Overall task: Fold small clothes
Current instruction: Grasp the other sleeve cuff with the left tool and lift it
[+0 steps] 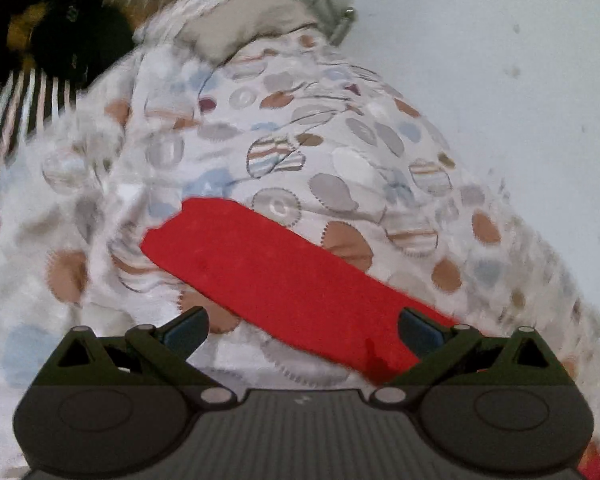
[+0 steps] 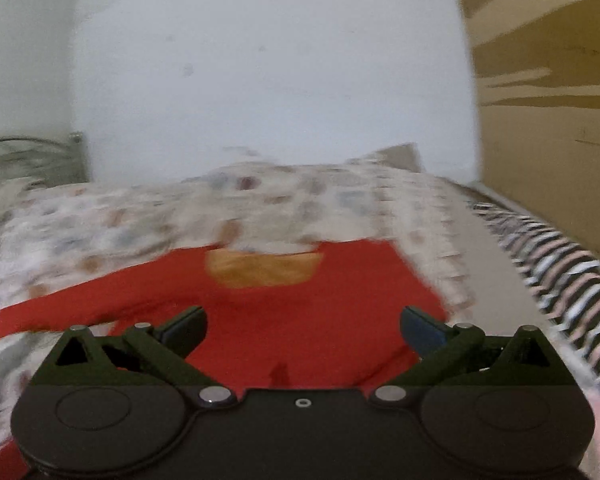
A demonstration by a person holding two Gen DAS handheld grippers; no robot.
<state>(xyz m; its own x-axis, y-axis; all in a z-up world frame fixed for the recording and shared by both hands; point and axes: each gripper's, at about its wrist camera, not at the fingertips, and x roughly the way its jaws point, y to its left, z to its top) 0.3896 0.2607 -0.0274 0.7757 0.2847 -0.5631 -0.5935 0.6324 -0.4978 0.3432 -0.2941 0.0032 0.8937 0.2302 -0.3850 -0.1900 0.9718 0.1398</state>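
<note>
A small red garment with an orange patch lies flat on a bed with a spotted cover. Its sleeve stretches to the left. My right gripper hovers over the garment's near part, jaws wide apart, nothing between them. In the left wrist view a long red strip of the garment runs across the spotted cover. My left gripper stands open above it, and its fingers hold nothing. Both views are blurred.
A pale wall stands behind the bed. A brown wooden cabinet rises at the right, and a striped cloth runs along the bed's right side. A metal bed frame, a pillow and a dark soft toy sit at the head end.
</note>
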